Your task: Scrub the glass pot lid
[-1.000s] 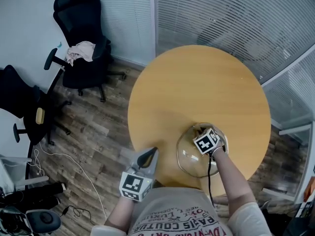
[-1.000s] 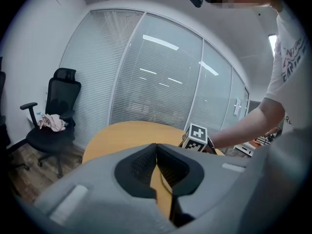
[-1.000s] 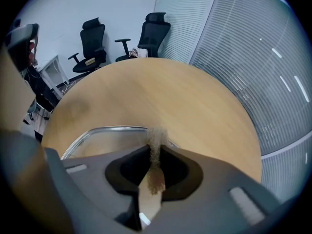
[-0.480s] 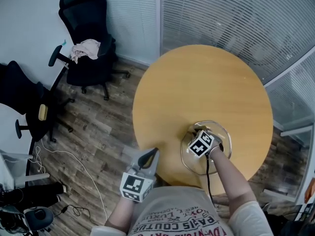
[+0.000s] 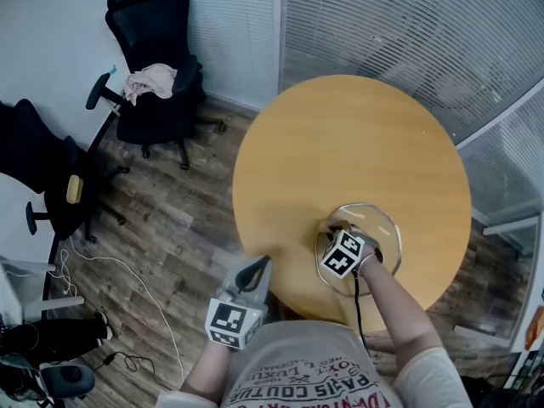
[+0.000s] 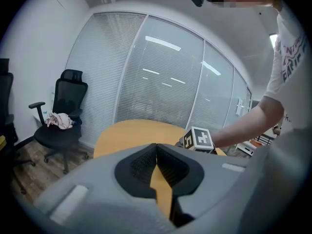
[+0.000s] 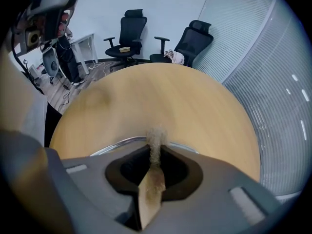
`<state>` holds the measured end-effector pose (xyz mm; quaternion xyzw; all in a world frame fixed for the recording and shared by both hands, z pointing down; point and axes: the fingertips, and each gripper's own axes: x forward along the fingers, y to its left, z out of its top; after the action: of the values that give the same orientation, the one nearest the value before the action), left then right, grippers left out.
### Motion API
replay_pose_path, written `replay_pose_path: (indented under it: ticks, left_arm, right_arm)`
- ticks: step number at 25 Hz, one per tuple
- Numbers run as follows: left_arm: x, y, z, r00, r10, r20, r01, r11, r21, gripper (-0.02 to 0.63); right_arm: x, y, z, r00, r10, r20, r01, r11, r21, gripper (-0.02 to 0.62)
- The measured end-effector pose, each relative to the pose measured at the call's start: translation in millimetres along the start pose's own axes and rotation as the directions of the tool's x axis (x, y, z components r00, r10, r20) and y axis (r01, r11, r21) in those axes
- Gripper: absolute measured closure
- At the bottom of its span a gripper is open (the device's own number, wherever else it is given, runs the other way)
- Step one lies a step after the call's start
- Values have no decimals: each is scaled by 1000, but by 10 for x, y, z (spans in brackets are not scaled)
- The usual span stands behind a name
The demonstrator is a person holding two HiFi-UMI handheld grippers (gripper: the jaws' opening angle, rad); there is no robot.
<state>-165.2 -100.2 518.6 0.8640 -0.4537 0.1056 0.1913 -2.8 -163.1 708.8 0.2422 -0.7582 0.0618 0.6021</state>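
A round glass pot lid [image 5: 374,228] with a metal rim lies on the near right part of the round wooden table [image 5: 340,143]. My right gripper [image 5: 338,238] is over the lid's left part, shut on a thin tan scrub pad [image 7: 155,152] that sticks out past the jaws. The lid's rim [image 7: 114,144] curves just ahead of the right gripper [image 7: 156,149] in its own view. My left gripper [image 5: 262,264] hangs off the table's near edge with jaws shut and nothing in them. In the left gripper view its tips [image 6: 156,149] meet, and the right gripper's marker cube [image 6: 200,138] shows beyond.
Two black office chairs [image 5: 153,49] stand on the wood floor at the left, one with a pink cloth [image 5: 150,82] on its seat. Glass walls with blinds [image 5: 408,24] run behind the table. A white cable [image 5: 127,274] lies on the floor.
The right gripper has slid a little left and toward the person across the lid, and the lid sits slightly farther right. The left gripper has stayed put.
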Motion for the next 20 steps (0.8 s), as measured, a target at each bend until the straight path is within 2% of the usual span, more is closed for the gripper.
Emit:
replay_pose_path:
  ticks: [10,20]
  left_arm:
    - [-138,-108,-193,1000,-12,-17,12,1000,0,599]
    - [-277,-272,-295,1000,-7,-21,7,1000,-9,598]
  right_arm:
    - [-109,486,-16,997,63,44,-57,991,-119,532]
    - [-265,862,-183,988,135,75,-121,978,-167,532]
